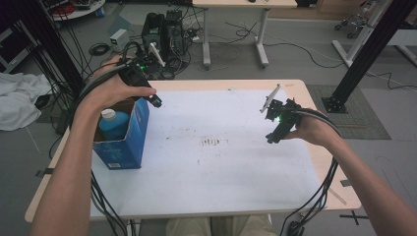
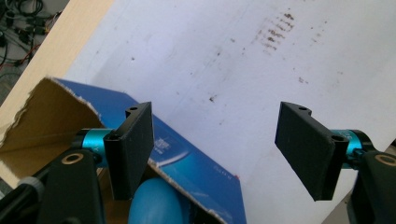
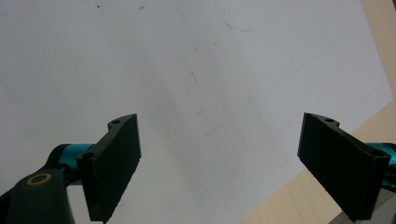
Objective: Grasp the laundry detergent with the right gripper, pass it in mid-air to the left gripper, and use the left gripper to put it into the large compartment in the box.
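The left gripper (image 2: 215, 154) is holding its jaws wide apart with nothing between them; one jaw is hanging over the open top of the blue carton (image 2: 187, 158), the other over the white sheet (image 2: 196, 56) beside the carton. A blue bottle (image 1: 114, 124) is standing inside that carton, near the table's left edge. Well away from the carton, the right gripper (image 3: 219, 163) is hovering over the sheet, jaws spread and holding nothing.
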The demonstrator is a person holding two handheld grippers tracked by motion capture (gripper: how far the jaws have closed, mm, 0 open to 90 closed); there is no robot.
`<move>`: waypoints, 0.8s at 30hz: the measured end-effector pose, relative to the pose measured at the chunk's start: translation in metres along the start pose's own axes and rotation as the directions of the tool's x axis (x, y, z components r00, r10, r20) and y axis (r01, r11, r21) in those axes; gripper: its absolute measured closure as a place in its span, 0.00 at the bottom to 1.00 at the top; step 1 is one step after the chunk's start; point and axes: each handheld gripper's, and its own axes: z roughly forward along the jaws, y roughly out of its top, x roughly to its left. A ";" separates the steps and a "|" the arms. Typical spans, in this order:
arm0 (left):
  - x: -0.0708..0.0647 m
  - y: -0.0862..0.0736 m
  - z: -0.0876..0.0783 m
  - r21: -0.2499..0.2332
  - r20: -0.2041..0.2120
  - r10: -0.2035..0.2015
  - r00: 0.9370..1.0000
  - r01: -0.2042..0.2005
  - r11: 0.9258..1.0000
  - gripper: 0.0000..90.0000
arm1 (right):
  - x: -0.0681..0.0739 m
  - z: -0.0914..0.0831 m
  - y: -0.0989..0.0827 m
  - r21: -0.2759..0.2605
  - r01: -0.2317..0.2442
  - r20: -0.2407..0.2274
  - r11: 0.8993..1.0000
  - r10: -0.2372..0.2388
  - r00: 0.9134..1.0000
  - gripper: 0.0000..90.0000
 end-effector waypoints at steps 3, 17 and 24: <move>-0.006 0.008 0.002 -0.007 0.014 0.023 1.000 -0.023 1.000 0.32 | -0.001 0.006 0.002 0.003 0.000 -0.004 1.000 0.000 1.000 0.14; -0.032 0.032 0.028 0.011 0.099 0.130 0.987 -0.132 0.991 0.24 | 0.001 -0.001 0.001 -0.002 0.000 0.003 1.000 0.000 1.000 0.14; -0.032 0.033 0.029 0.014 0.101 0.134 0.986 -0.136 0.991 0.24 | 0.000 -0.001 0.001 -0.001 0.000 0.003 1.000 0.000 1.000 0.14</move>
